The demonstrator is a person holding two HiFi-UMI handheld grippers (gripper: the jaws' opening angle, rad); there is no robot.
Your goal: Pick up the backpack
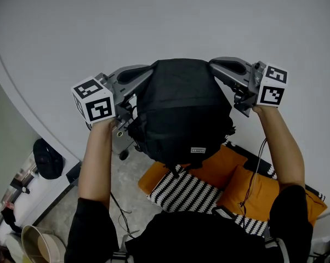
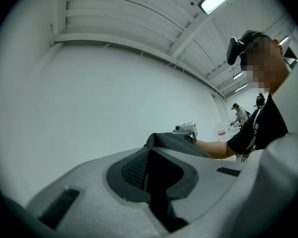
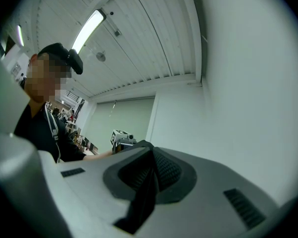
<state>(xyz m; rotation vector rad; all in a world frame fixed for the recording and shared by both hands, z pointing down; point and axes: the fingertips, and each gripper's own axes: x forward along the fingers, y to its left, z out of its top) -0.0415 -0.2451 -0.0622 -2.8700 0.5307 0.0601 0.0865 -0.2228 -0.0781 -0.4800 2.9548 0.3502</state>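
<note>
1. The backpack [image 1: 181, 111] hangs in the air in front of me, between my two grippers and against the white wall [image 1: 154, 21].
2. My left gripper [image 2: 149, 155] is almost closed. Its jaws pinch a fold of the bag's black fabric, which runs down between the pads at the bag's upper left edge.
3. My right gripper [image 3: 152, 155] is clamped nearly shut in the same way, on a strip of the same black cloth at the upper right edge.
4. The bottom of the bag sits well above the orange cushions [image 1: 252, 193] and the black-and-white striped cloth [image 1: 184, 193]. From the head view, nothing below appears to touch it.
5. I judge the pick-up essentially done: the bag is off any surface, and both grips seem to carry its whole weight.
6. Little is left beyond holding it steady. Both holds are on thin cloth, so I think slipping under the bag's weight is the main risk.
</note>
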